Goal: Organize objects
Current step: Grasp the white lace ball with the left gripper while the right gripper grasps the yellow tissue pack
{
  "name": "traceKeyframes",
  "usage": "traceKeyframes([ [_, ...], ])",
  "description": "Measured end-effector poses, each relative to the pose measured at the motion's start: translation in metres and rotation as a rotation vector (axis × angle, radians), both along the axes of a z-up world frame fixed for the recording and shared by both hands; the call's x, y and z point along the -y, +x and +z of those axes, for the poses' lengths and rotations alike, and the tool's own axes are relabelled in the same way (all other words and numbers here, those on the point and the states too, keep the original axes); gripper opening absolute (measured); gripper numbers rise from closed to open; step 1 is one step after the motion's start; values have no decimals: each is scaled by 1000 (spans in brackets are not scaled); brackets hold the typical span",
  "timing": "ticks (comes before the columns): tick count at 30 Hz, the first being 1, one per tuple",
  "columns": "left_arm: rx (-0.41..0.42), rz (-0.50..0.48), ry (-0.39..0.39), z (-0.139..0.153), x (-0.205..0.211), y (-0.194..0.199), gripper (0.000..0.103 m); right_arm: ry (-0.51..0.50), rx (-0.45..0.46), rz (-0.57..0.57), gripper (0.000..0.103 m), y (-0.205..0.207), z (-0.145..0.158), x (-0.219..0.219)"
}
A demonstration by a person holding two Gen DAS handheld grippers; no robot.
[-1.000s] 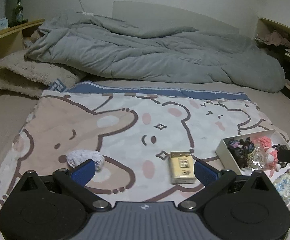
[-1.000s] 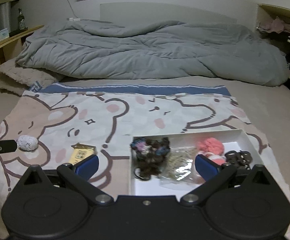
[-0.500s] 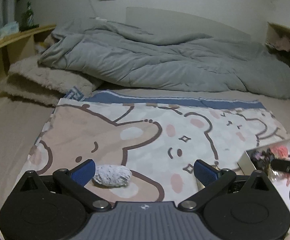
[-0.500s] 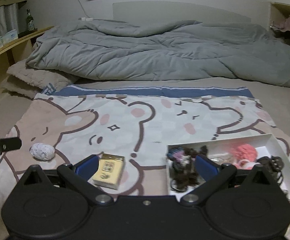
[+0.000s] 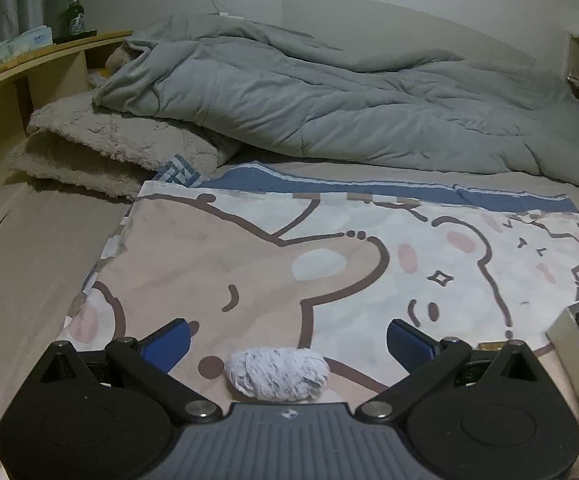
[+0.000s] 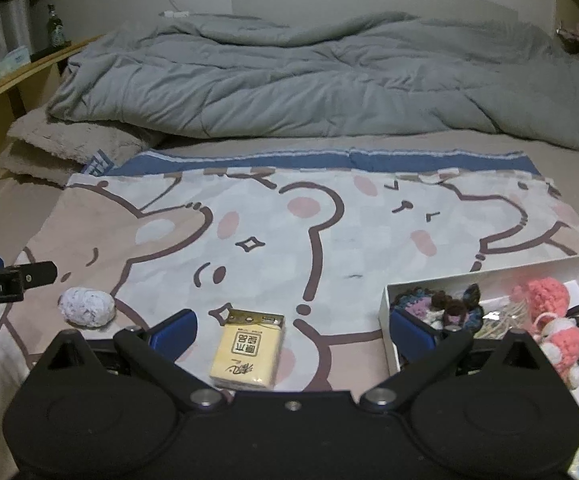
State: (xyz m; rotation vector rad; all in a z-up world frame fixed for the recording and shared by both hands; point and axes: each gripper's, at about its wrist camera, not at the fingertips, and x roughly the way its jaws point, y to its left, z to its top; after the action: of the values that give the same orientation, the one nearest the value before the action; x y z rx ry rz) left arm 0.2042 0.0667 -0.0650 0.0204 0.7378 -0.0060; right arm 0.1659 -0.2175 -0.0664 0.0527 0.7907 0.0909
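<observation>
A fuzzy white-and-lilac ball (image 5: 277, 372) lies on the cartoon bear cloth (image 5: 249, 264), centred between the wide-open fingers of my left gripper (image 5: 288, 342). In the right wrist view the same ball (image 6: 86, 306) sits at the left, with the left gripper's tip (image 6: 29, 274) just above it. A yellow tissue pack (image 6: 249, 354) lies between the open fingers of my right gripper (image 6: 292, 332). A white box (image 6: 485, 274) at the right holds knitted hair ties, a pink pom-pom (image 6: 545, 296) and dark rings. Neither gripper touches anything.
A rumpled grey duvet (image 6: 309, 80) fills the back of the bed. A folded fleece blanket (image 5: 109, 148) lies at the back left beside a wooden shelf (image 5: 29, 60) with a bottle. The box corner (image 5: 565, 328) shows at the left view's right edge.
Both grippers swung left. The ball came from the left finger to midway between the left gripper's fingers. The tissue pack came between the right gripper's fingers and the box slid right.
</observation>
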Motion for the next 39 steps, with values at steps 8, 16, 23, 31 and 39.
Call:
traceKeyframes([
  [8, -61, 8, 56, -32, -5, 20, 103, 71, -64, -30, 103, 22, -21, 0],
  [16, -133, 41, 83, -61, -17, 36, 103, 102, -136, -10, 103, 38, -44, -10],
  [23, -140, 53, 28, -74, -16, 45, 103, 116, -192, -19, 98, 49, -60, -12],
  [31, -152, 2, 35, -87, -2, 50, 101, 141, -226, 8, 93, 57, -75, -19],
  [39, -166, 4, 26, -86, -1, 50, 80, 104, -276, 36, 77, 59, -89, -34],
])
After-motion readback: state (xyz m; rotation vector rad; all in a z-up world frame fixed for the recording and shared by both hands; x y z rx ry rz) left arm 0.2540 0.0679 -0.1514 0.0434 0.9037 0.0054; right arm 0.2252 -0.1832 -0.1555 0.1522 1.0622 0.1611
